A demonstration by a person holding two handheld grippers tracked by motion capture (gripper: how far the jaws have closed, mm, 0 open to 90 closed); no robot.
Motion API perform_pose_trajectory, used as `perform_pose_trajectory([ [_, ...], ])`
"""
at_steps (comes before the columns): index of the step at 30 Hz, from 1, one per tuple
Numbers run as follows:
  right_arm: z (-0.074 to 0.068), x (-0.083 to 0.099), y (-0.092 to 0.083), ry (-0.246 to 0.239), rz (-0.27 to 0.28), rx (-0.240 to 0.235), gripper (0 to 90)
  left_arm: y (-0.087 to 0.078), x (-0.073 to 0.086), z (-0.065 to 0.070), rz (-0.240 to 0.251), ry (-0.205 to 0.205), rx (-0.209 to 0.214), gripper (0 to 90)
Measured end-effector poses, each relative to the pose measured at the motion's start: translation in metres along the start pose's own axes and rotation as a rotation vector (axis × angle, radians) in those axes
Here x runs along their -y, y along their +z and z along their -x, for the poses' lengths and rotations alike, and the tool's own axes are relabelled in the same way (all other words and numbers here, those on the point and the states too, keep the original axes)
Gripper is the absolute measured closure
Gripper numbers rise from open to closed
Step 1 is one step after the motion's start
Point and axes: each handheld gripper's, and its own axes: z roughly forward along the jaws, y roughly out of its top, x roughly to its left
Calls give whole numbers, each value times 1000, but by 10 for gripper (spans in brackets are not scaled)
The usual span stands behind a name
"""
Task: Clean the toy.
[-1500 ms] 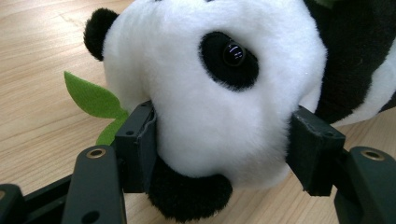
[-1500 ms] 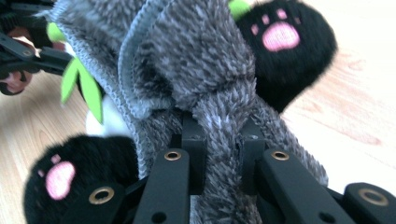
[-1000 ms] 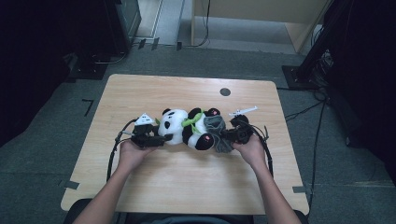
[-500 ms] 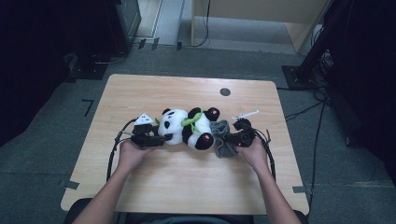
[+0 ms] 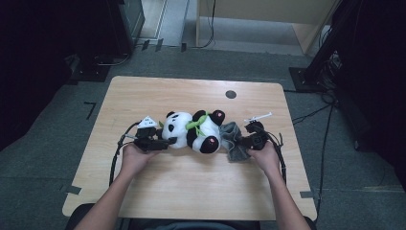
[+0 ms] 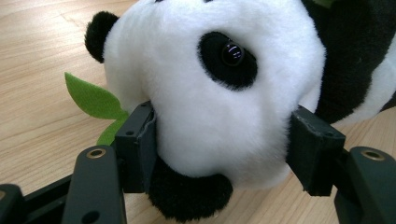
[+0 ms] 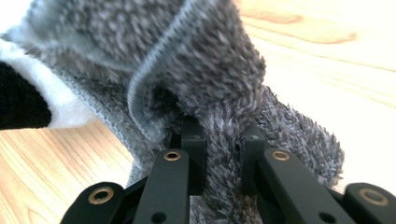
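A black-and-white plush panda (image 5: pixel 194 130) with a green leaf collar lies on its side in the middle of the wooden table (image 5: pixel 191 191). My left gripper (image 5: pixel 160 142) is shut on its white head (image 6: pixel 210 88), one pad pressed into each cheek. A fuzzy grey cloth (image 5: pixel 233 140) lies bunched against the panda's feet at the right. My right gripper (image 5: pixel 243 142) is shut on a fold of that grey cloth (image 7: pixel 219 88), which bulges up between and above the jaws.
A dark round grommet (image 5: pixel 231 94) sits in the table's far right part. Cables trail from both grippers over the table. Dark equipment and a cabinet stand on the floor beyond the far edge.
The right gripper has drawn the grey cloth a little toward the near right, away from the panda's feet. The left gripper and the panda's head have stayed still.
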Motion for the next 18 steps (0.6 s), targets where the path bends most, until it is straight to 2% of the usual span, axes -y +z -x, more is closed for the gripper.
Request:
perform_pose_trajectory([
  [2,2,0,-6,11,18,5,792,0,0,0,0,0,0,344],
  [4,2,-2,-15,26,48,-10,793,0,0,0,0,-2,0,345],
  [6,-1,-4,-25,14,92,-21,793,0,0,0,1,-4,0,345],
  [11,-16,-13,-51,-22,176,-46,793,0,0,0,0,-5,-2,345],
  [18,-44,-30,-73,-90,255,-84,794,0,-1,2,-2,-14,-10,354],
])
